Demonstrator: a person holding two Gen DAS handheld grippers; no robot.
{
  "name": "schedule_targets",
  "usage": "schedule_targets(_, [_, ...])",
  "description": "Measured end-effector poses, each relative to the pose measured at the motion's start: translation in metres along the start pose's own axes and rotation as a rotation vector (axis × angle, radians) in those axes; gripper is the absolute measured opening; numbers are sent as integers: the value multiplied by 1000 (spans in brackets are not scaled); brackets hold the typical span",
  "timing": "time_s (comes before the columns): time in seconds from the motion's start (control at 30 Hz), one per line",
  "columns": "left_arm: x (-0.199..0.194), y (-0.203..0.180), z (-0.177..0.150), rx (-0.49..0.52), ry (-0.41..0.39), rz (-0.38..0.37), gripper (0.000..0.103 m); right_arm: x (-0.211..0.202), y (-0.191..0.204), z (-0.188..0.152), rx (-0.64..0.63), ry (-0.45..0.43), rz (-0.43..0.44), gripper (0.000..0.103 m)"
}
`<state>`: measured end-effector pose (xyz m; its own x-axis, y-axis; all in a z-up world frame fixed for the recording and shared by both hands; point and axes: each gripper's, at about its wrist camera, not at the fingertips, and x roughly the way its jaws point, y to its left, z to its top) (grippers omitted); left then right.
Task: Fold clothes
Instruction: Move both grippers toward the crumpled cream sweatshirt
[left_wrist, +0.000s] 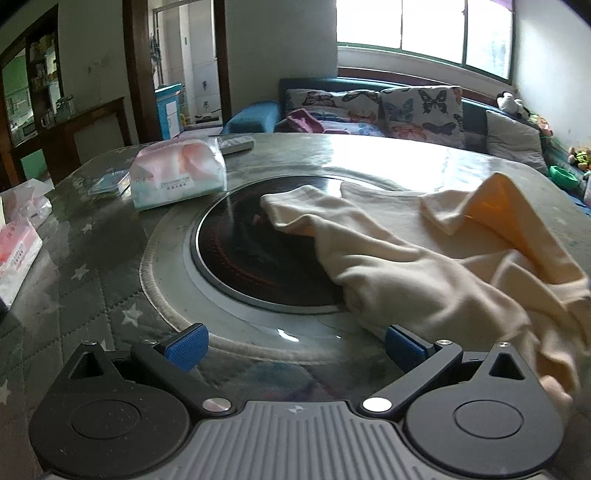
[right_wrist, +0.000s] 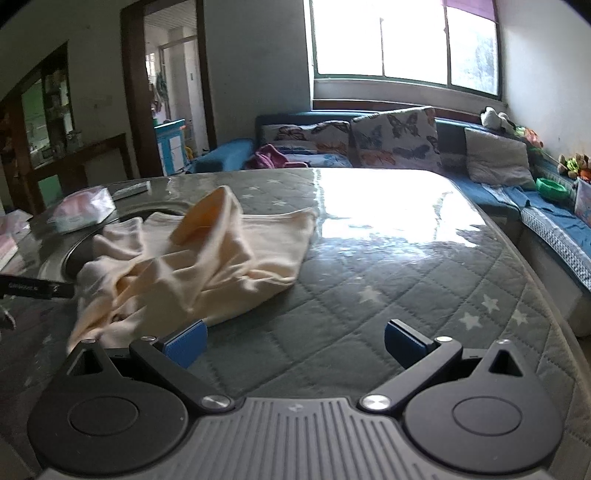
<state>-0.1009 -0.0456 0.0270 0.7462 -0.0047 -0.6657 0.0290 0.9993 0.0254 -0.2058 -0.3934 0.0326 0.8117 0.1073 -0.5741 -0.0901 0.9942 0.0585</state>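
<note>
A crumpled cream garment (left_wrist: 424, 251) with an orange lining lies on the table, partly over the round black hob (left_wrist: 251, 254). My left gripper (left_wrist: 295, 345) is open just in front of it, its right blue pad touching the cloth's near edge, nothing between the pads. In the right wrist view the same garment (right_wrist: 192, 266) lies to the left. My right gripper (right_wrist: 295, 343) stands open over the quilted grey table cover (right_wrist: 388, 295), its left pad at the cloth's near hem. A fingertip (left_wrist: 556, 391) shows under the cloth at the lower right of the left wrist view.
A tissue pack (left_wrist: 177, 177) and a remote (left_wrist: 236, 144) lie at the table's back left; more tissue packs (left_wrist: 18, 254) at the far left. A black part of the other gripper (right_wrist: 37, 288) shows at the left. A sofa with butterfly cushions (right_wrist: 395, 136) stands behind the table.
</note>
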Motion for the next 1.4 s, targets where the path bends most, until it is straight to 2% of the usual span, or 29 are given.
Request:
schedule_targets(0.3, [-25,-19,-5,17,-20,-42,103,-13,26,-12,-25,-1,44,103])
schedule_targets(0.63, [-35,-31,-17,31,1,-75,103,-24,37,-15,-25,-10,82,103])
schedule_targets(1.07, [-53,-42,-16,49,-18,-113,103,-38,50,-11,-54,-36,81,103])
schedule_targets(1.4, [-47,-51,-8,64,-13,-124,103,-34,49,-2,-61,-39,84,103])
